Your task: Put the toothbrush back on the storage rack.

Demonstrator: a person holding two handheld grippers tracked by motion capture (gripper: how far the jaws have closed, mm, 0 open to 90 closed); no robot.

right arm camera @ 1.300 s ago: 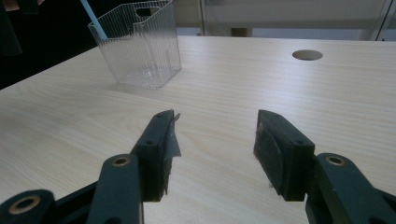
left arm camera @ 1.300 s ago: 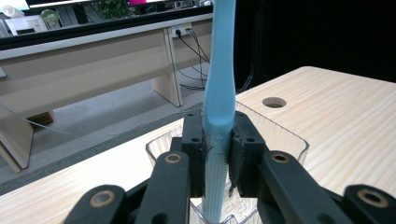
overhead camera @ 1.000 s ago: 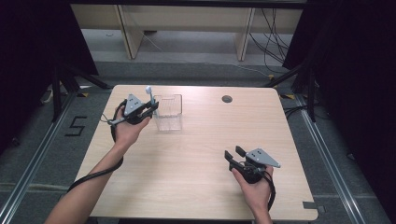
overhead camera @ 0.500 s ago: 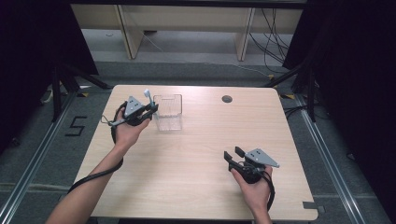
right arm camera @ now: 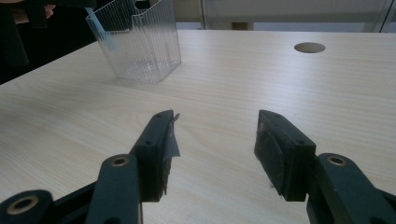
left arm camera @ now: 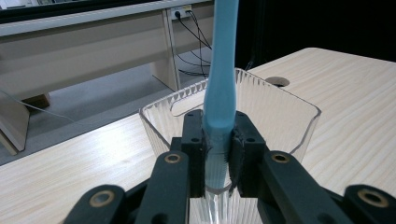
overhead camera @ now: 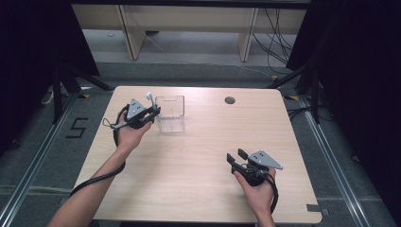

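A: High view — what surface, what room?
B: One pale wooden table [overhead camera: 189, 165] with one round cable hole [overhead camera: 230, 100], on grey floor before a bench; dark curtains flank it.

A: Left gripper view?
B: The left gripper [left arm camera: 218, 140] has its jaws clamped on one light-blue handle [left arm camera: 222, 70], upright, just over the near rim of one ribbed clear container [left arm camera: 280, 107].

A: Right gripper view?
B: The right gripper [right arm camera: 217, 135] rests low over bare table, jaws spread apart, holding nothing, well apart from the container.

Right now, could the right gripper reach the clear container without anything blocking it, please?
Probably yes: the right gripper has open, empty jaws, with bare table up to the clear container; the left gripper holds a blue stick there.
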